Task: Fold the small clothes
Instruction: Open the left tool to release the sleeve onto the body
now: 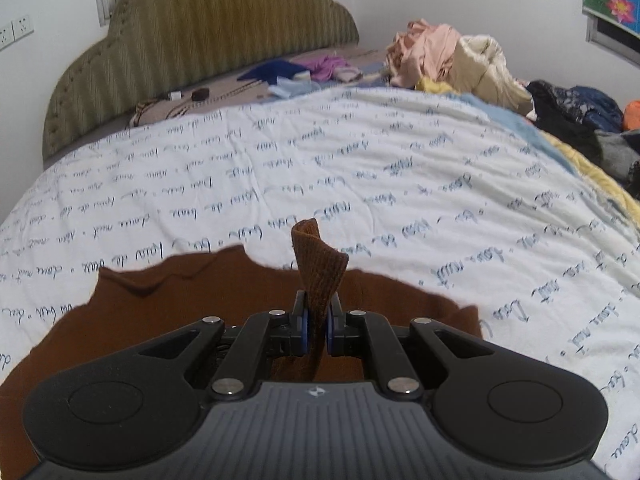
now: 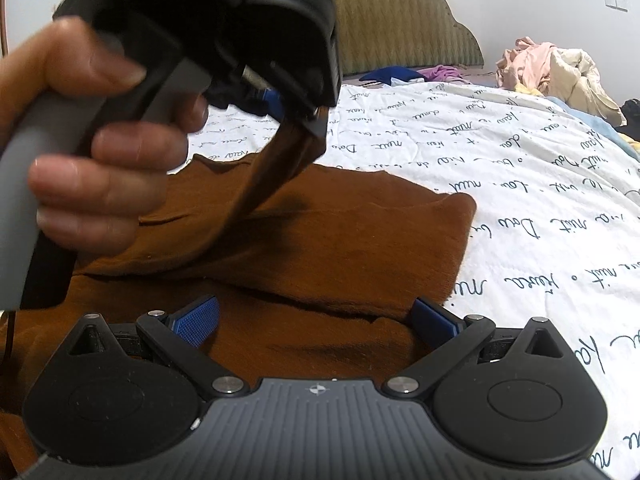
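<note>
A brown knit garment (image 1: pixel 200 304) lies spread on the white script-printed bed cover (image 1: pixel 360 168). My left gripper (image 1: pixel 317 326) is shut on a ribbed strip of the brown garment (image 1: pixel 318 260), which sticks up between the pads. In the right wrist view the left gripper (image 2: pixel 304 120) is raised in a hand, and the strip (image 2: pixel 272 176) hangs from it down to the garment (image 2: pixel 340 240). My right gripper (image 2: pixel 316 320) is open and empty, low over the garment's near part, its blue pads (image 2: pixel 196 320) wide apart.
A pile of pink and cream clothes (image 1: pixel 452 56) sits at the far right of the bed, with dark clothes (image 1: pixel 572 112) beside it. Blue and purple items (image 1: pixel 296 70) lie near the olive headboard (image 1: pixel 200 48). The person's hand (image 2: pixel 88 152) holds the left gripper's handle.
</note>
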Demonstrator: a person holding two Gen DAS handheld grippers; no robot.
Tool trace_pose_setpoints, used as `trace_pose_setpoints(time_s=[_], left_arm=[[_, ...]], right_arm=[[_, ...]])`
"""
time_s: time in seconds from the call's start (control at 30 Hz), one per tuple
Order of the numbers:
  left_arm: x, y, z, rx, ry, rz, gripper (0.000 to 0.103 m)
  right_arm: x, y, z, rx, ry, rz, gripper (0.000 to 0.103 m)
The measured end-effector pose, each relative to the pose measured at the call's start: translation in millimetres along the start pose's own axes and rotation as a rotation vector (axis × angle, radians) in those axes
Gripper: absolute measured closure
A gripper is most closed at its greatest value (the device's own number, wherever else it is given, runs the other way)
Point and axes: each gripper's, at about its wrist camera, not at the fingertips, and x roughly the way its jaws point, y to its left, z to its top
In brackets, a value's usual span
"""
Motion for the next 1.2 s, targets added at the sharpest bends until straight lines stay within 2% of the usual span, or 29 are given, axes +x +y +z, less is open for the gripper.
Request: trace_pose_setpoints(time_s=[0.37, 0.87, 0.93, 0.97, 1.0, 1.03, 1.07, 1.2], left_arm=[[16, 1, -7, -0.026, 0.068, -0.008, 0.092], [18, 2, -16, -0.018, 0.094, 0.012, 0.09], [17, 4, -17, -0.023, 0.097, 0.013, 0.079], [17, 5, -17, -0.025, 0.095, 0.011, 0.061], [15, 6, -18, -0.027, 0.086, 0.008, 0.033], [13, 6, -18, -0.029, 0.067, 0.005, 0.023], [9, 6, -18, -0.027, 0.044, 0.009, 0.016], [-4, 6, -16, -0.005, 0.001, 0.025, 0.016]], right_arm=[[-3, -5, -3, 0.01, 0.007, -0.007, 0.002], [-3, -6, -6, 0.01, 0.017, -0.011, 0.002], [-4, -6, -6, 0.007, 0.019, -0.011, 0.002], [-4, -5, -6, 0.006, 0.02, -0.011, 0.002], [-4, -5, -6, 0.004, 0.021, -0.011, 0.002], [-3, -5, -6, 0.002, 0.021, -0.012, 0.001], [-3, -5, -6, 0.001, 0.022, -0.012, 0.001], [-4, -5, -6, -0.003, 0.022, -0.015, 0.001]])
